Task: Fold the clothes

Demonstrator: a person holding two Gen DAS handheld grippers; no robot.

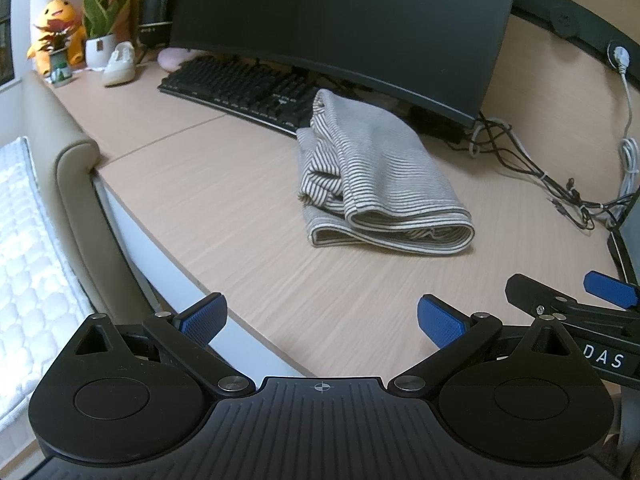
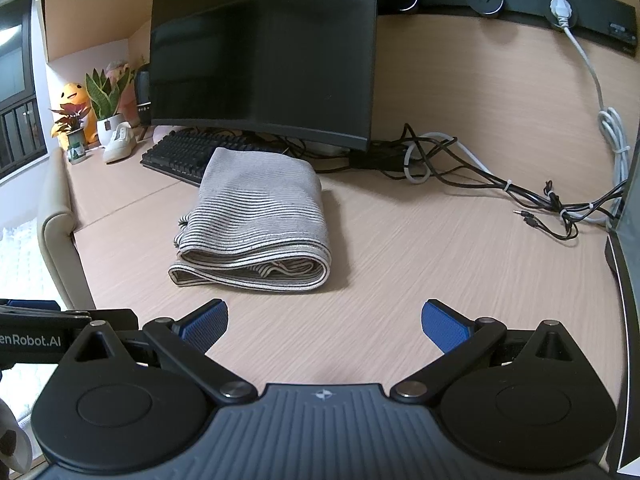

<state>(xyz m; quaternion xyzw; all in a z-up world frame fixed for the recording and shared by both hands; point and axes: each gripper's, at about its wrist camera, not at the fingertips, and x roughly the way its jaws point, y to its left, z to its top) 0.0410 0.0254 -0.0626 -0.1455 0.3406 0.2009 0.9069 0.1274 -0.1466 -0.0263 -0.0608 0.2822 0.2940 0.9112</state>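
Both spread grippers hang apart from the folded striped garment (image 2: pixel 256 224)

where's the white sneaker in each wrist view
Left wrist: the white sneaker sits upper left on the desk, beside the white plant pot.
Right wrist: the sneaker sits at mid-left, again next to that pot.
Shared landmark: the black keyboard lies just right of it in both.
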